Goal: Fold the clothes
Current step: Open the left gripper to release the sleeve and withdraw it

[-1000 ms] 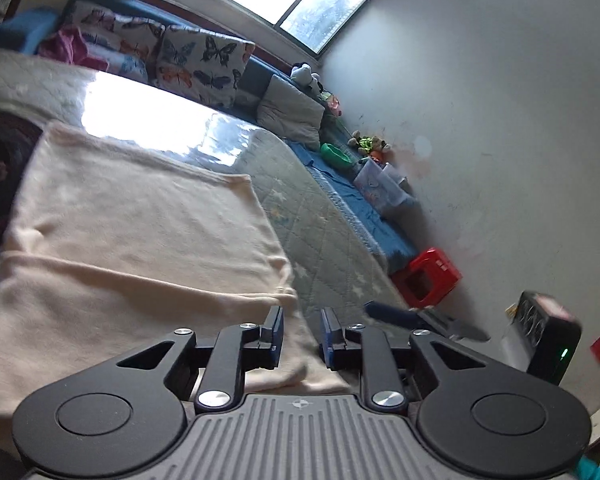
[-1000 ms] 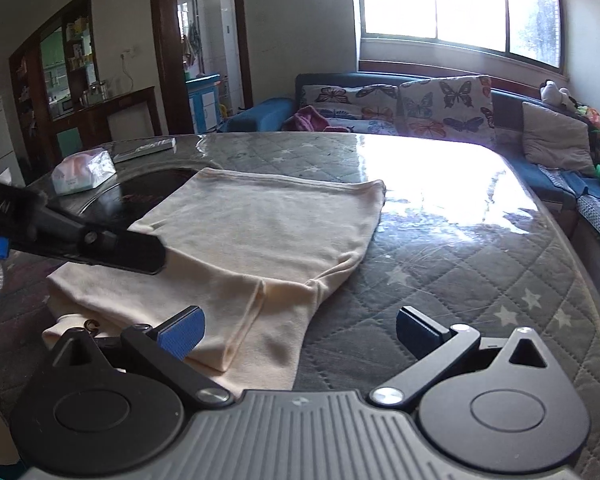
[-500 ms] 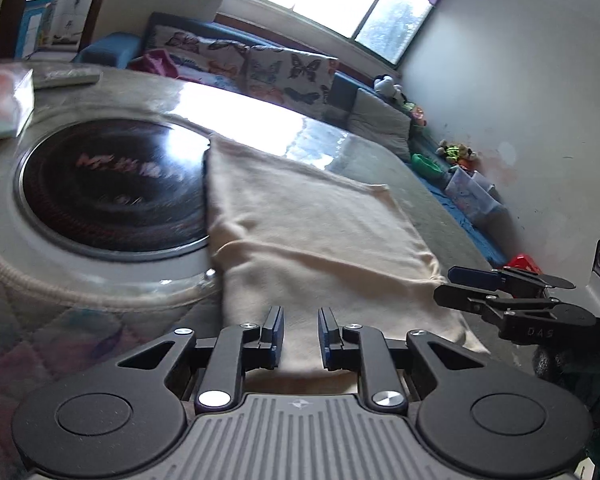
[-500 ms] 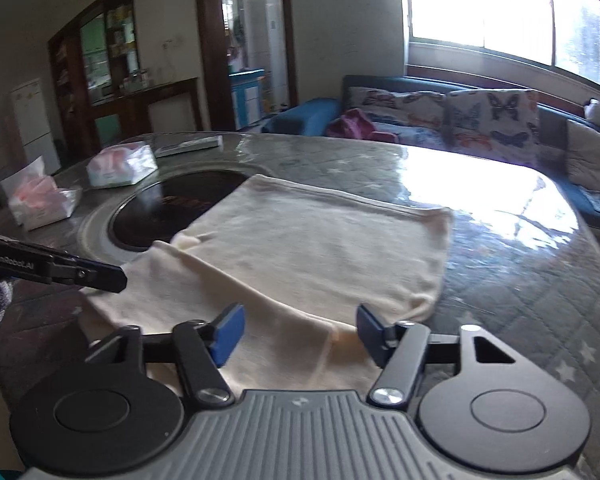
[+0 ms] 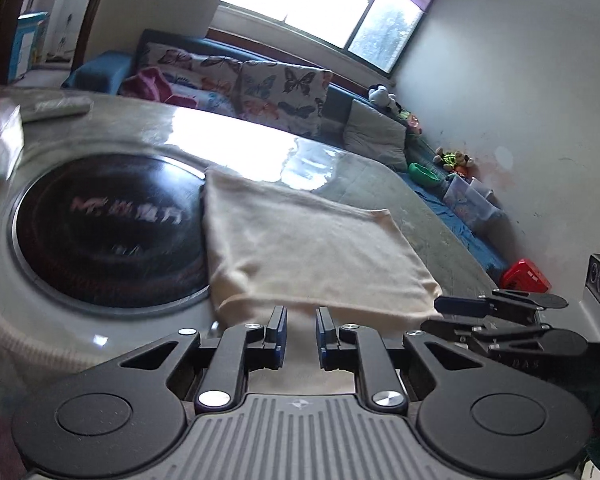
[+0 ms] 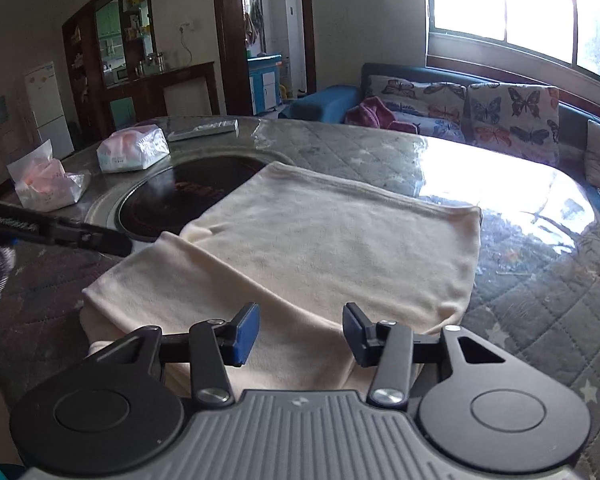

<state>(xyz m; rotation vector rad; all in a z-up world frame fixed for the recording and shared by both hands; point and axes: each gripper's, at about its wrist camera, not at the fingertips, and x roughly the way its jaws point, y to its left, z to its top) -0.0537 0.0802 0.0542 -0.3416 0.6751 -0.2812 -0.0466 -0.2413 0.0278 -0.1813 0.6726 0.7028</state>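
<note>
The quilted worktop [image 6: 540, 300] carries a cream garment [image 6: 320, 248], already folded into a rectangle, its far corner over the dark round inset [image 6: 172, 200]. Both tools sit at its near edge (two tissue packs stand well clear). The right tool [image 6: 300, 334], its jaws just closing, straddles cloth without pinching yet. The left tool [image 5: 300, 332] is narrowed to a slit; whether it nips fabric I cannot tell. Next: pinch both near corners, then lift them toward the far edge.

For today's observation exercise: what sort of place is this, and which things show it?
Most likely a home living and dining room: a sofa with butterfly cushions under the window, a fridge by the cupboards, and a quilt-covered table.
</note>
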